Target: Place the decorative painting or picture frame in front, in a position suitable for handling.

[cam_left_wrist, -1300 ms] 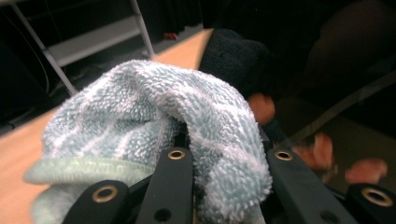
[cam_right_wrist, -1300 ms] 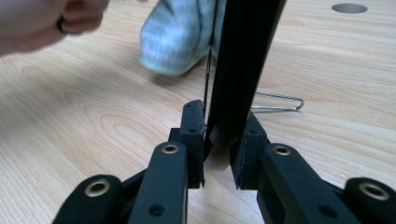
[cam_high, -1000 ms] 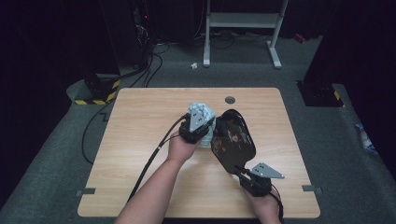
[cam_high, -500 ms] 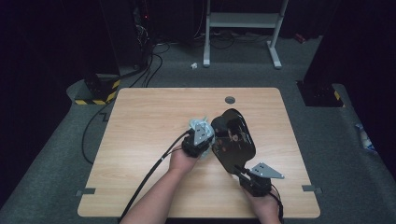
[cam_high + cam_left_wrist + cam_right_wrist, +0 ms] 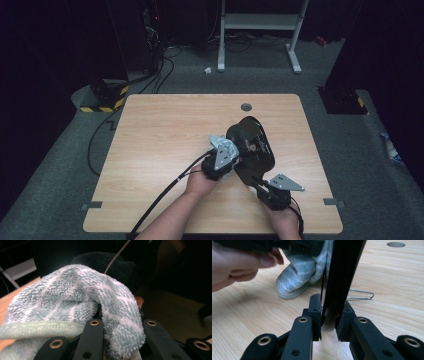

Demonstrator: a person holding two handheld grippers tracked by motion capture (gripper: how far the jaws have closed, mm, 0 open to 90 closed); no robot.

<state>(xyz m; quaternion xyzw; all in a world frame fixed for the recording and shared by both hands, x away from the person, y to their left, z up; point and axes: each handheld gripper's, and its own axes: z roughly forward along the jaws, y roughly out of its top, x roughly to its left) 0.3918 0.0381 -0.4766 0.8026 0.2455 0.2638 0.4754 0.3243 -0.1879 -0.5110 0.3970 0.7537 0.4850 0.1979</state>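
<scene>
A glossy black, pear-shaped flat object point(image 5: 252, 145) stands tilted above the wooden table point(image 5: 160, 125). My right gripper point(image 5: 261, 181) is shut on its narrow lower end; in the right gripper view the black slab point(image 5: 342, 272) runs edge-on up from between the jaws of that gripper point(image 5: 329, 313). My left gripper point(image 5: 226, 152) is shut on a pale blue terry cloth point(image 5: 220, 142) and holds it against the object's left edge. The cloth point(image 5: 75, 297) bulges over the left gripper point(image 5: 120, 326), with the dark object behind it. The cloth point(image 5: 299, 277) also hangs beside the slab.
A round cable hole point(image 5: 245, 106) sits near the table's far edge. A bent metal wire point(image 5: 361, 294) lies on the wood behind the slab. On the floor beyond the table are a white frame point(image 5: 260, 22), cables and a yellow-and-black striped block point(image 5: 102, 102).
My left gripper has carried the cloth down the black object's left side, toward the person and lower. The right gripper and the object have stayed put.
</scene>
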